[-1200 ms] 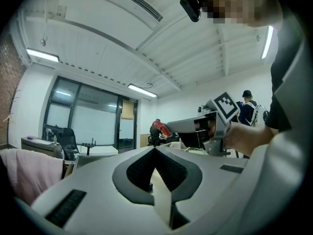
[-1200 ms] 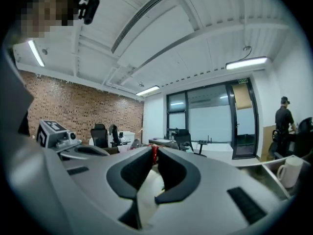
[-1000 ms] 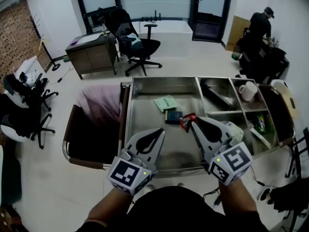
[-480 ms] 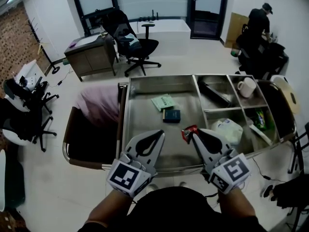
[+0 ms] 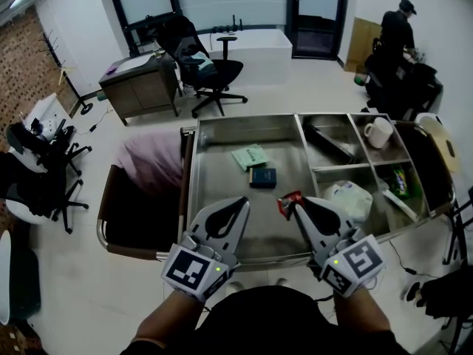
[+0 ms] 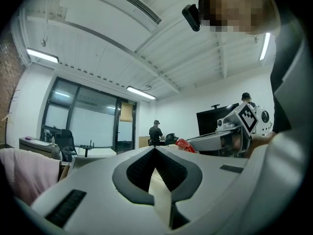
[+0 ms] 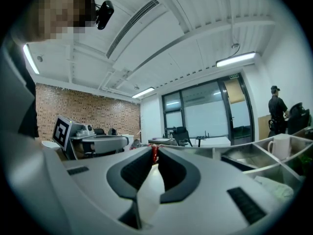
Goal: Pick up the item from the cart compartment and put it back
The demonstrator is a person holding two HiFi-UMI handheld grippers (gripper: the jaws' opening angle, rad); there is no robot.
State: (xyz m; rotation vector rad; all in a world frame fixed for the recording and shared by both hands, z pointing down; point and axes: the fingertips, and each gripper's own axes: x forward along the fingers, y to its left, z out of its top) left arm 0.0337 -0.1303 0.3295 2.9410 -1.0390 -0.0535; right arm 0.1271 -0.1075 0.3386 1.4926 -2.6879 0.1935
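Observation:
My right gripper [image 5: 295,203] is shut on a small red packet [image 5: 288,200], held above the near part of the steel cart's [image 5: 194,198] big compartment. In the right gripper view the red packet [image 7: 154,153] pokes out between the closed tips. My left gripper [image 5: 241,203] hovers to the left of it with its tips together and nothing in them. The left gripper view shows the packet [image 6: 184,144] and the right gripper [image 6: 230,134] off to the right. A green packet [image 5: 250,157] and a dark blue box [image 5: 263,177] lie on the compartment floor.
Small compartments on the cart's right hold a white bag [image 5: 347,198], a white mug [image 5: 378,132], a dark tray [image 5: 329,143] and green items [image 5: 400,184]. A brown chair with pink cloth [image 5: 151,161] stands left of the cart. An office chair [image 5: 208,66], a desk [image 5: 140,84] and a person [image 5: 396,32] are farther back.
The right gripper has drawn the red packet a little toward me, away from the dark blue box. Over the last half second nothing much moves.

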